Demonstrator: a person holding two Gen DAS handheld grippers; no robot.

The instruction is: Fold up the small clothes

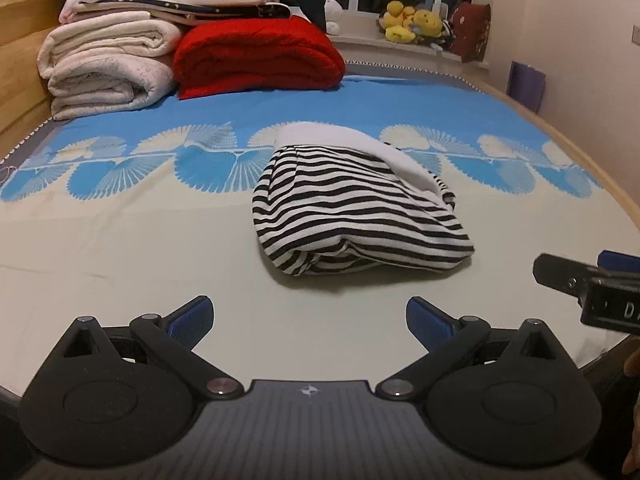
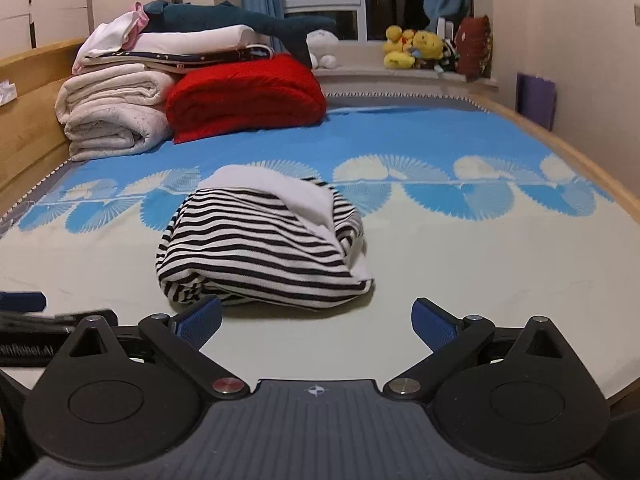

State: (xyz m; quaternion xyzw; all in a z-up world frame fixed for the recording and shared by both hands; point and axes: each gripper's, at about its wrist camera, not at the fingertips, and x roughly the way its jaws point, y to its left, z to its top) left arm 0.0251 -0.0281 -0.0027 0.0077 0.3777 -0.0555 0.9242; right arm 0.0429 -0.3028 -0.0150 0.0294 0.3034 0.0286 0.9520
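Observation:
A black-and-white striped garment [image 1: 352, 216] with a white band lies folded into a compact bundle on the bed sheet [image 1: 120, 248]. It also shows in the right wrist view [image 2: 260, 252]. My left gripper [image 1: 308, 320] is open and empty, a little short of the bundle's near edge. My right gripper [image 2: 316, 320] is open and empty, just in front of the bundle, its left fingertip [image 2: 204, 316] close to the fold. The right gripper's body shows at the right edge of the left wrist view [image 1: 592, 284].
Folded white blankets [image 1: 108, 64] and a red blanket [image 1: 256, 56] are stacked at the bed's far left, with a shark plush [image 2: 240, 20] on top. Yellow plush toys [image 1: 412, 20] sit on the window sill. A wooden bed frame [image 1: 600, 172] borders the right side.

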